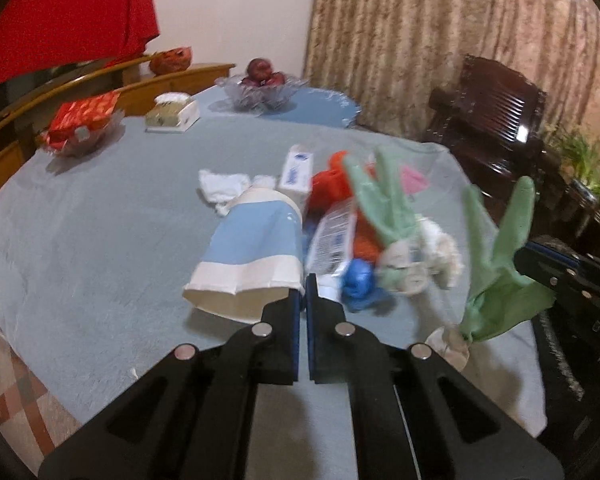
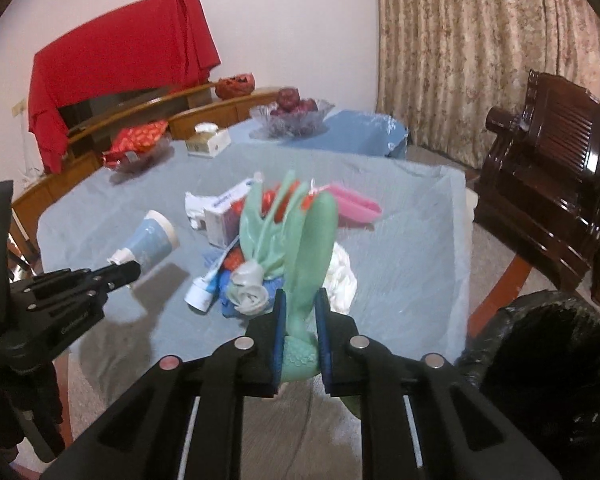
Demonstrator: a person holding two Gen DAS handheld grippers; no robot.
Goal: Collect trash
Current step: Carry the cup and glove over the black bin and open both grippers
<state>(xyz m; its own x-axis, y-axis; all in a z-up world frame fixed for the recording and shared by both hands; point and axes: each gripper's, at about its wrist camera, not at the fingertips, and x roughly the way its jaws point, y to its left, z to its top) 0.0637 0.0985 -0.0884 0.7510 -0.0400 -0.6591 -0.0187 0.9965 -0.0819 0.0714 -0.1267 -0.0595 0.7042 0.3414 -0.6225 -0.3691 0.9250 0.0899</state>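
Right gripper (image 2: 300, 300) jaws clamped on a green rubber glove (image 2: 300, 240), glove fingers sticking up, lifted off the table (image 2: 400, 232). Left gripper (image 1: 304, 286) jaws pinched together on the flattened rim of a blue-and-white paper cup (image 1: 252, 248), cup held above the tablecloth. Just past them, trash pile on the table: toothpaste tube (image 2: 204, 292), blue crumpled wrapper (image 1: 358, 280), white tissue wad (image 2: 340, 276), small carton (image 1: 296, 172), orange bag (image 1: 332, 184), pink item (image 2: 356, 204). Far edge: tissue box (image 1: 172, 114), glass bowl of fruit (image 1: 264, 88), red packet dish (image 1: 82, 124).
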